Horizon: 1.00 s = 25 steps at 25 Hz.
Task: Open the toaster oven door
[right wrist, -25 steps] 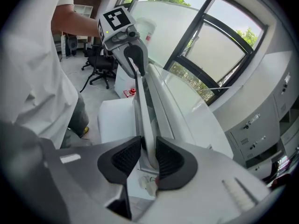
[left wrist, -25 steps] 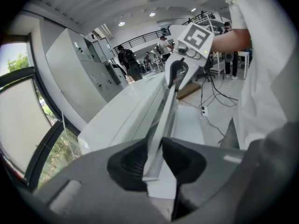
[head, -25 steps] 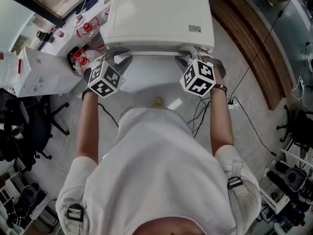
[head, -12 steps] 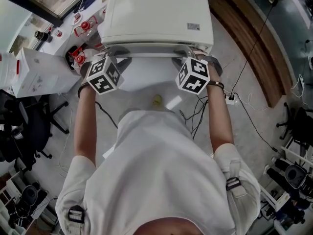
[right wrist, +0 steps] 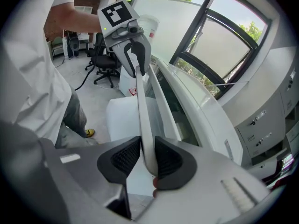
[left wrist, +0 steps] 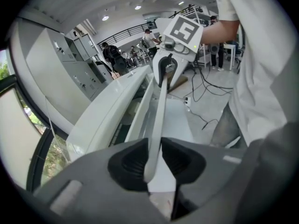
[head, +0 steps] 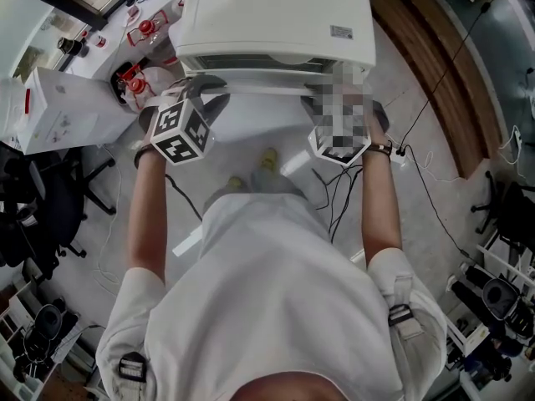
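Note:
A white toaster oven stands in front of me in the head view. Its door hangs slightly ajar, with a dark gap along the top edge. The long white door handle runs across the front. My left gripper is shut on the handle's left end, pads pressed on the bar. At the other end of the handle, my right gripper is shut on it too, and in its own view the jaws close on the bar. Each gripper view shows the other gripper on the bar.
A white carton and red-capped items lie to the left of the oven. Black office chairs stand at the far left. Cables trail over the floor under my right arm. My shoes show below the handle.
Both grippers have come toward me and a little down with the handle. The door has tipped out from the oven, and a dark gap shows along its top.

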### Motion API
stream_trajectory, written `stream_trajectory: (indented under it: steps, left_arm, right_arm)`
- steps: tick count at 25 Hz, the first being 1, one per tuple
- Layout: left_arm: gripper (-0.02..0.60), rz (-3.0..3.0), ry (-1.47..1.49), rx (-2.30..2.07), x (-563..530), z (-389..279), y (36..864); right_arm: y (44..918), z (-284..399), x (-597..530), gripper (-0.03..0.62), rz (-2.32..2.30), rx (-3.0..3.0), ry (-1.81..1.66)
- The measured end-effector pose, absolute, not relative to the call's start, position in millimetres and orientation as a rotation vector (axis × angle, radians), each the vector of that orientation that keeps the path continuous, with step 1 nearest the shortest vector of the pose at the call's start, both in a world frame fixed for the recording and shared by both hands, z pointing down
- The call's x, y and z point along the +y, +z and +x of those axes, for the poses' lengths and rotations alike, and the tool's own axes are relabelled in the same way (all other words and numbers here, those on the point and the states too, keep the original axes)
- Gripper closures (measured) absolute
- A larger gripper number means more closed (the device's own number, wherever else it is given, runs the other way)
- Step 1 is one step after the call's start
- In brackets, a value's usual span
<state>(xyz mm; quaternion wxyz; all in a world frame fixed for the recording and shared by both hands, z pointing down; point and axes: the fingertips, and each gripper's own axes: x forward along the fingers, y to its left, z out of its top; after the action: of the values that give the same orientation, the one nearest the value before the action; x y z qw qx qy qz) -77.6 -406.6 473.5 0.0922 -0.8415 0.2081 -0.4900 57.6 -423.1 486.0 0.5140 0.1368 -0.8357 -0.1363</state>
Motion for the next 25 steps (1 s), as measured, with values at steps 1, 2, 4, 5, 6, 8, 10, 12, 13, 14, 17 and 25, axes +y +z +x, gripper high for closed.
stream_trajectory:
  steps: [1, 2, 4, 5, 6, 8, 10, 12, 13, 14, 17, 25]
  left_arm:
    - [0.495, -2.494, -1.461, 0.615, -403.8, -78.5, 474.8]
    - [0.496, -2.49, -1.47, 0.608, -400.0, -78.9, 476.5]
    - [0.499, -2.487, -1.482, 0.593, -390.6, -77.9, 480.4]
    - [0.5, -2.484, -1.482, 0.589, -386.0, -77.5, 482.1]
    - [0.5, -2.48, -1.48, 0.587, -381.7, -77.6, 483.7]
    - [0.502, -2.466, -1.466, 0.589, -373.9, -78.0, 486.4]
    - [0.502, -2.444, -1.43, 0.602, -367.5, -77.9, 489.1]
    - [0.502, -2.432, -1.405, 0.615, -358.9, -77.4, 493.8]
    - [0.502, -2.432, -1.403, 0.617, -353.9, -77.1, 496.7]
    - [0.503, -2.43, -1.406, 0.617, -349.2, -76.8, 499.2]
    - [0.503, -2.406, -1.411, 0.626, -338.8, -75.7, 505.1]
    - [0.503, -2.383, -1.431, 0.641, -305.2, -71.0, 532.8]
  right_arm:
    - [487.2, 56.6, -420.3, 0.5, 0.332, -2.01, -0.321]
    - [488.7, 56.1, -416.5, 0.5, 0.335, -2.01, -0.317]
    - [492.1, 57.0, -407.5, 0.5, 0.341, -2.01, -0.311]
    - [493.7, 57.4, -403.1, 0.5, 0.344, -2.009, -0.305]
    - [495.4, 57.4, -399.0, 0.5, 0.345, -2.008, -0.297]
    - [498.6, 57.4, -391.6, 0.5, 0.347, -2.008, -0.281]
    - [501.7, 58.2, -385.6, 0.5, 0.358, -2.01, -0.279]
    - [506.7, 59.4, -377.5, 0.5, 0.364, -2.003, -0.281]
    - [509.6, 59.9, -372.5, 0.5, 0.363, -1.998, -0.281]
    - [512.0, 60.4, -367.9, 0.5, 0.366, -1.993, -0.284]
    - [517.3, 61.4, -358.0, 0.5, 0.391, -1.987, -0.315]
    - [542.2, 66.3, -323.5, 0.502, 0.386, -1.959, -0.304]
